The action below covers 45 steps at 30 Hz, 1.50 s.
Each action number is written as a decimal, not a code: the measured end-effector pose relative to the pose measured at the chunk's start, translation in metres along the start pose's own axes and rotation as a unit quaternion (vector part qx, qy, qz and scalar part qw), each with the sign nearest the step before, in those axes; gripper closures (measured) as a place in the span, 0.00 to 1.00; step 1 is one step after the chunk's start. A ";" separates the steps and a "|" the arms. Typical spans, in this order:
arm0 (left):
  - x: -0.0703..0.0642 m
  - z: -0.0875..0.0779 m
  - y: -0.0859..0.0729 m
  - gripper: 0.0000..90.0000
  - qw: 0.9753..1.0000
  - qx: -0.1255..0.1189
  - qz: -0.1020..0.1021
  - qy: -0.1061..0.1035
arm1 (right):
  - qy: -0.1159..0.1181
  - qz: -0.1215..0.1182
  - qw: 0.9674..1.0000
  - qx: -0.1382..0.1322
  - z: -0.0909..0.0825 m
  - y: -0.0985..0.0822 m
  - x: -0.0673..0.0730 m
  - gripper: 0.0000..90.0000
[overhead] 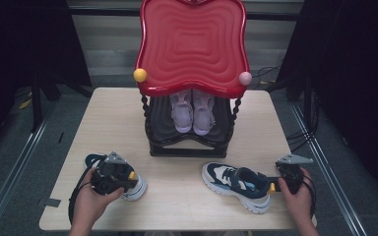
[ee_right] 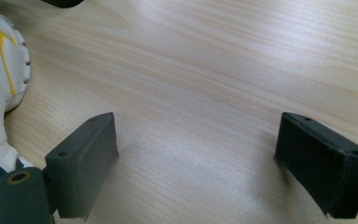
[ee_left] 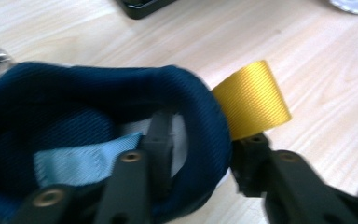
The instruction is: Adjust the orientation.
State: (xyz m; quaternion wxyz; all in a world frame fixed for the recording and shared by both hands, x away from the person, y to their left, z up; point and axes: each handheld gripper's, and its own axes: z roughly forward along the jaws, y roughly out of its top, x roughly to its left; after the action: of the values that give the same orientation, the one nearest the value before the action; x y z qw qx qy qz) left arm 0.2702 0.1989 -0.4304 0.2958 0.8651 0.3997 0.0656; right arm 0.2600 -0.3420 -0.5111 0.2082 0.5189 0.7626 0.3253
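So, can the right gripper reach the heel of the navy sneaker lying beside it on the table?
Probably yes. The right gripper sits just behind the heel of the navy sneaker, jaws wide open over bare table, and nothing stands between them.

Staged recording setup, lab or studio type, not a home. Light wood table [overhead: 177, 196] stands alone on grey floor [overhead: 10, 162], black curtains [overhead: 364, 73] on both sides, metal rails along the floor, loose cables [overhead: 295, 137] at right. Props only: red 2-tier shoe rack [overhead: 192, 49] with 1 pink pair, 2 navy sneakers on the tabletop. Person's hands hold cabled grippers.
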 end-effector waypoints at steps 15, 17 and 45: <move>-0.008 0.011 0.012 0.38 0.998 -0.013 -0.046 0.047 | -0.001 0.000 1.000 0.000 0.000 0.000 0.000 0.13; -0.007 0.011 0.014 0.43 0.997 -0.009 -0.040 0.058 | -0.001 0.000 1.000 0.000 0.000 0.000 0.000 0.13; 0.010 -0.002 0.024 0.46 0.999 0.036 0.026 -0.017 | 0.000 -0.001 1.000 -0.001 0.000 0.000 0.000 0.13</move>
State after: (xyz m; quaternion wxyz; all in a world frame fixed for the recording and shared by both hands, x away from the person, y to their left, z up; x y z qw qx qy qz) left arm 0.2919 0.1954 -0.4167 0.2695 0.8863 0.3739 0.0448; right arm 0.2602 -0.3418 -0.5112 0.2092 0.5180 0.7628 0.3255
